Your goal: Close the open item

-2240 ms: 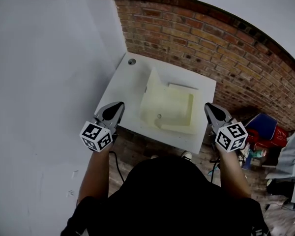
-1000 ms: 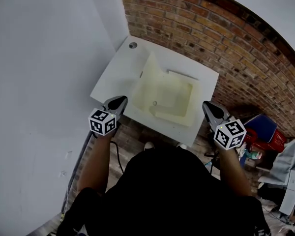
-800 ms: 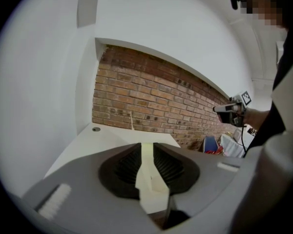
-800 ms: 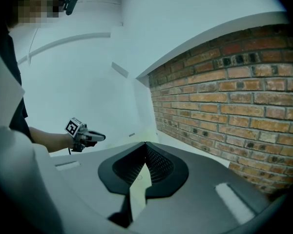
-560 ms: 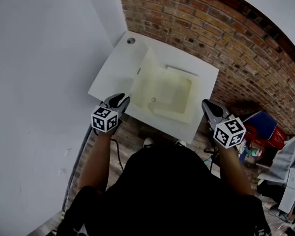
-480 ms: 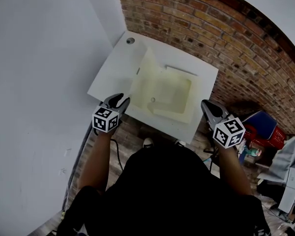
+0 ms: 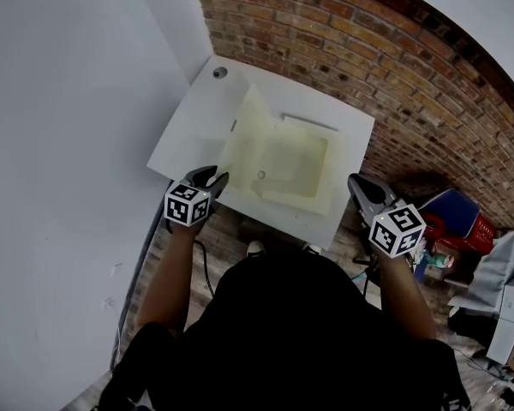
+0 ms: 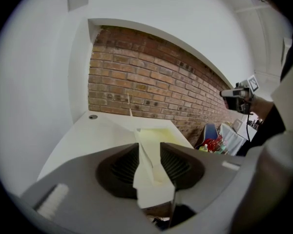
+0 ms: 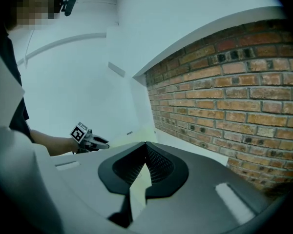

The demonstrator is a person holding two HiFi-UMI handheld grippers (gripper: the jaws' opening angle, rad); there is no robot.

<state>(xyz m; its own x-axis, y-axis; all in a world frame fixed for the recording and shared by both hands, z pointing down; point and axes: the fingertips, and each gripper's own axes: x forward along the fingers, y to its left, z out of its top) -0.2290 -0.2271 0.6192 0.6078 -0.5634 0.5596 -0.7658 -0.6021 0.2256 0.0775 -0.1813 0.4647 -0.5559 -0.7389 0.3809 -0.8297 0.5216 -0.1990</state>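
Observation:
A pale yellow shallow box point(image 7: 278, 165) lies open on the white table point(image 7: 188, 127), its lid point(image 7: 242, 129) standing upright along its left side. My left gripper point(image 7: 212, 176) hovers at the table's front left edge, short of the box; its jaws are opening and nothing is between them. In the left gripper view the box point(image 8: 154, 135) shows through the gap of that gripper point(image 8: 149, 145), farther off. My right gripper point(image 7: 353, 181) hangs off the table's front right corner, its tips closed together on nothing, as the right gripper view point(image 9: 145, 144) shows.
A brick wall point(image 7: 385, 67) runs behind and right of the table; a white wall point(image 7: 68, 101) closes the left. A small round fitting point(image 7: 219, 73) sits at the table's back left corner. Red and blue objects point(image 7: 458, 221) lie on the floor at right.
The left gripper's jaws have parted from shut and it has edged a little closer to the table's front edge. The right gripper has held its place.

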